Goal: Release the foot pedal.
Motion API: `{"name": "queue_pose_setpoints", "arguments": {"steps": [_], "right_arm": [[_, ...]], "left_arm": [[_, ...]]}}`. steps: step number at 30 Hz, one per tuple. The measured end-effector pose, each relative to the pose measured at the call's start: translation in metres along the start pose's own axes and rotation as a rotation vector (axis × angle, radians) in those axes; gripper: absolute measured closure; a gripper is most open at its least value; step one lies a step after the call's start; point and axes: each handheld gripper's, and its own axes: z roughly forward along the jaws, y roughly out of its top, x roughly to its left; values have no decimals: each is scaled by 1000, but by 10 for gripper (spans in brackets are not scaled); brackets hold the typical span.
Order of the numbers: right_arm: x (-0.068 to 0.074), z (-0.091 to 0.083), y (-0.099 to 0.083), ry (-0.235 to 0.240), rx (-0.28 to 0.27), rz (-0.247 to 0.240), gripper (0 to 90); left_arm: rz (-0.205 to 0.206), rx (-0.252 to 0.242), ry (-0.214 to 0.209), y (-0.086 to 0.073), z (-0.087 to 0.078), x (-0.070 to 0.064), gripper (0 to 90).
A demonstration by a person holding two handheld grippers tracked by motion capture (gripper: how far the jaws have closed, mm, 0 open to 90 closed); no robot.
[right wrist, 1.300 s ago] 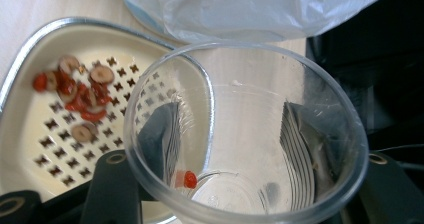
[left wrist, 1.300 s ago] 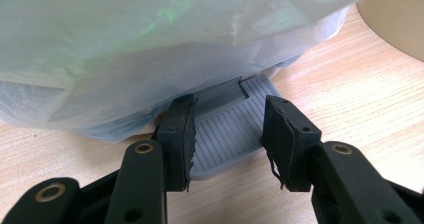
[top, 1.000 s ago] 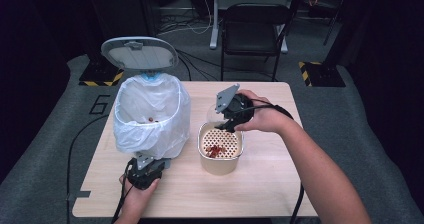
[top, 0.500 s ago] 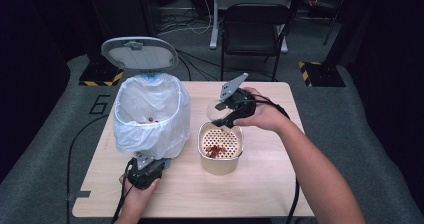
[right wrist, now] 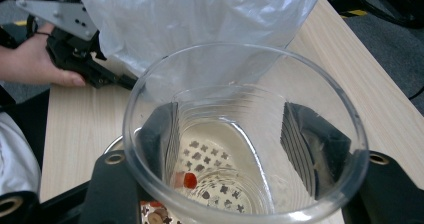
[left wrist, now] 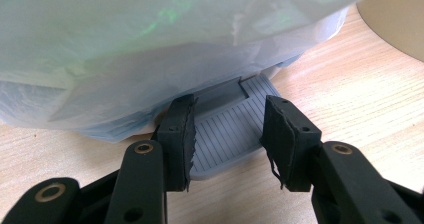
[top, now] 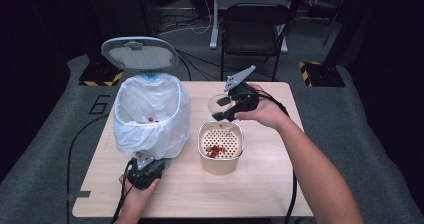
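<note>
A white pedal bin [top: 150,115] lined with a plastic bag stands at the table's left, its grey lid [top: 140,53] raised. My left gripper [top: 145,171] rests at the bin's foot. Its jaws stand open over the grey ribbed pedal [left wrist: 230,129], one near each side edge. My right gripper [top: 232,104] is shut on a clear glass cup [top: 220,103], tilted in the air just above a beige container [top: 221,164] with a perforated insert and red scraps [top: 215,150]. In the right gripper view the glass [right wrist: 240,74] has a red bit [right wrist: 189,180] near its bottom.
The wooden table [top: 280,184] has bare room to the right and front of the beige container. A black folding chair [top: 255,29] stands beyond the far edge. Cables trail off the table's front left and right.
My right gripper has lifted the glass up and a little back from the beige container and tipped it towards the bin. The left gripper has stayed on the pedal, lid still up.
</note>
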Motion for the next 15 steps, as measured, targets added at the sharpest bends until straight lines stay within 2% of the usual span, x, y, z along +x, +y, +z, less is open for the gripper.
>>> {"name": "queue_pose_setpoints", "arguments": {"steps": [5, 14, 15], "right_arm": [[-2, -3, 2, 3, -25, 18, 407], [0, -10, 18, 45, -67, 63, 408], [2, -11, 21, 54, -69, 62, 408]], "left_arm": [[1, -5, 3, 0, 0, 0, 561], [3, 0, 5, 0, 0, 0, 561], [20, 12, 4, 0, -1, 1, 561]]}}
